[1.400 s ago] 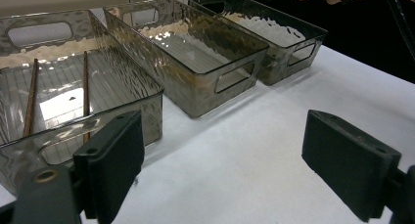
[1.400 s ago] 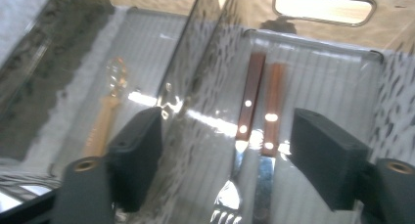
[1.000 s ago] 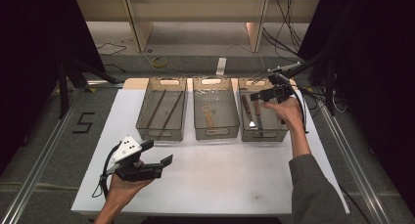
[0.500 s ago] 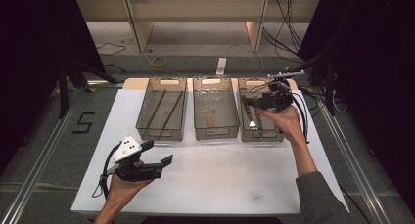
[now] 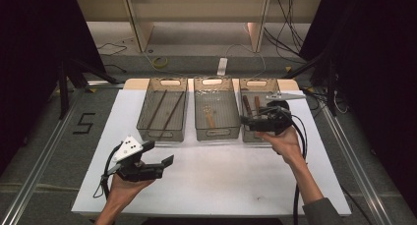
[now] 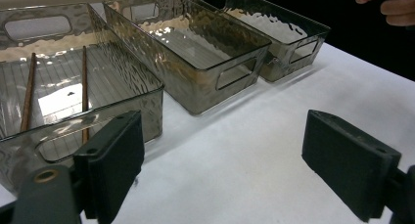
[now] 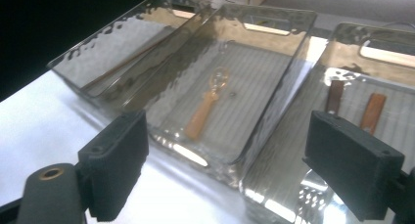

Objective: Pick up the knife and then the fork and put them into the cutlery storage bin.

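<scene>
High view: my right gripper hangs over the near end of the right bin, jaws spread wide and holding nothing. Two brown handles lie on that bin's floor just ahead of it, side by side, their working ends hidden from me. My left gripper rests low over the white table, jaws also wide apart and empty, well apart from the bins. I judge I'm at the reaching step; next I'd need to dip the right jaws down astride one handle and close squarely.

Lab rig: aluminium rails (cables trailing), dark curtains.
</scene>
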The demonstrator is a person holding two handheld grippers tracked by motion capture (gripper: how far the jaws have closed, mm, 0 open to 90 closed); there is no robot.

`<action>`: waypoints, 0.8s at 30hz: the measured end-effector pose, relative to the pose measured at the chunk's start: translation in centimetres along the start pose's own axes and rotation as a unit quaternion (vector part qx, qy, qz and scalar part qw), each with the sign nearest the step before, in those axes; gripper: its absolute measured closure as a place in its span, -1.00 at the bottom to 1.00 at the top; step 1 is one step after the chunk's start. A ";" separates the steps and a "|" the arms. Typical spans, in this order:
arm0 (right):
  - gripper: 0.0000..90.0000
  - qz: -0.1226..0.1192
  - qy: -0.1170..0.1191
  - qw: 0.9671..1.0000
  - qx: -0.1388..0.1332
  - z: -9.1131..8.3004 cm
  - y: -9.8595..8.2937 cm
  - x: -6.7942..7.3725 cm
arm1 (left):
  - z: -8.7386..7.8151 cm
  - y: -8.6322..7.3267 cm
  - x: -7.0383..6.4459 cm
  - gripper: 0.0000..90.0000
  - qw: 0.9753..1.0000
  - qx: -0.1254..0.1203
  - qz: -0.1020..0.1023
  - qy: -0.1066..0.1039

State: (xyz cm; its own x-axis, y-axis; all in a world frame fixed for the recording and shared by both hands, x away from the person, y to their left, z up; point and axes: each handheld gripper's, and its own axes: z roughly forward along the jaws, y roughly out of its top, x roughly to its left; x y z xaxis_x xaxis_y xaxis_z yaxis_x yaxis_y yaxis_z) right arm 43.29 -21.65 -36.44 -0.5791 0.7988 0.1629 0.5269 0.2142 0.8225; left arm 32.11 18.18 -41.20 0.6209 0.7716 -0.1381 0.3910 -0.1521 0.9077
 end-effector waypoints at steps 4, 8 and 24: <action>-0.62 -0.003 0.015 1.000 -0.003 -0.3 -1.1 0.9 | 0.0 0.0 0.0 -0.66 1.000 0.001 -0.002 -0.001; -0.62 -0.005 0.029 1.000 -0.006 -0.4 -2.1 1.5 | 0.0 0.0 0.0 -0.66 1.000 0.002 -0.001 -0.001; -0.62 -0.007 0.062 0.997 -0.039 -1.9 -4.7 3.0 | 0.1 0.0 0.0 -0.66 1.000 0.010 -0.001 -0.018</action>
State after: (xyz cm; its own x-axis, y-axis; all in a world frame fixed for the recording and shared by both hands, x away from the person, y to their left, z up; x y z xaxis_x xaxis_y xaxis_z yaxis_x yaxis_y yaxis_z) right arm 37.90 -21.38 -38.80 -0.6616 0.7189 0.2132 0.4712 0.1774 0.8640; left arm 32.13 18.10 -41.23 0.6444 0.7489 -0.1545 0.4049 -0.1628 0.8998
